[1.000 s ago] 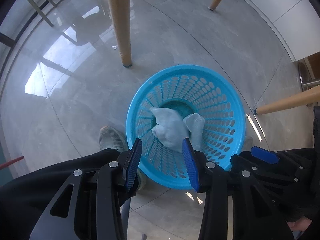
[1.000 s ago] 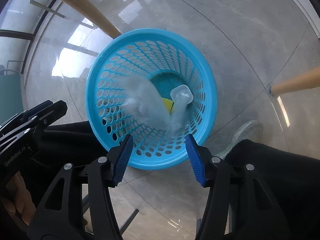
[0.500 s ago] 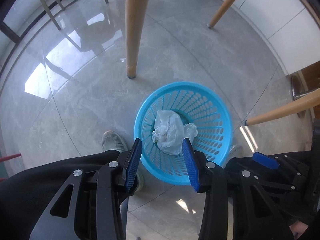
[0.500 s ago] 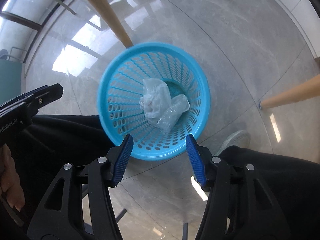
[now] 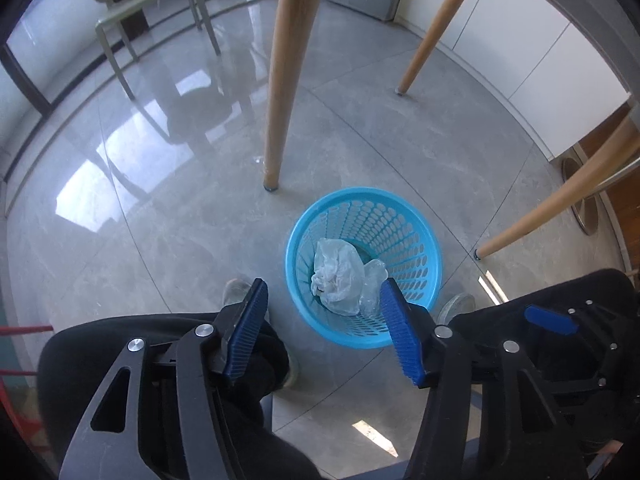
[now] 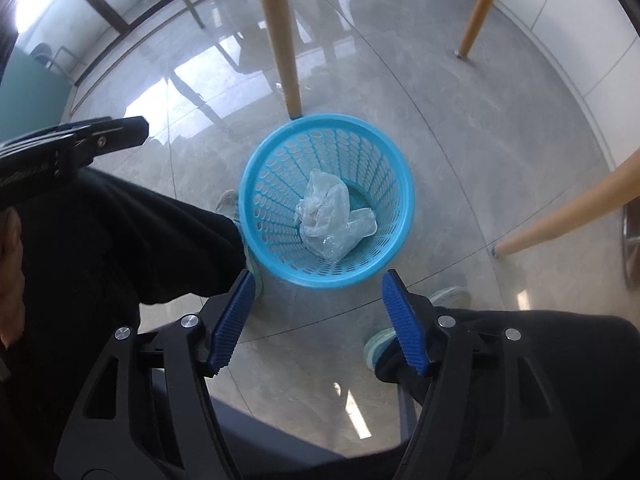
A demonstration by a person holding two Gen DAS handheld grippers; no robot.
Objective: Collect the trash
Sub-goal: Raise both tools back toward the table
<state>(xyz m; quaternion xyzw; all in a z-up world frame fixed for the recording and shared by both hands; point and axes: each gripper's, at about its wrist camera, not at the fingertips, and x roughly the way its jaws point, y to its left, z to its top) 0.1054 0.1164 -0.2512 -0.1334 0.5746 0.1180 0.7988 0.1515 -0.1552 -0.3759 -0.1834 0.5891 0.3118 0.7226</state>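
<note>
The left gripper (image 5: pixel 322 332) is seen at the bottom of its frame with its blue ribbed jaws spread wide and nothing held between them; the right gripper (image 6: pixel 318 322) is likewise wide open and empty at the bottom of its own frame. Just above the fingertips in both views, a blue perforated basket (image 5: pixel 416 220) (image 6: pixel 256 168) is found on the grey tiled floor (image 5: pixel 160 220), with crumpled clear plastic trash (image 5: pixel 340 276) (image 6: pixel 326 212) lying inside it. The basket is flanked by the person's dark-trousered legs (image 5: pixel 168 336) and shoes (image 6: pixel 450 294). Wooden table legs (image 5: pixel 286 72) are planted beyond the basket, the nearest just behind its rim, and a pale green chair (image 5: pixel 140 4) is set at the upper left. Lettering on the left gripper's side, at the left edge of the right view, is too blurred to be read. Compared with a second earlier, the basket is shown smaller and farther from both grippers, and the trash is settled rather than blurred.
</note>
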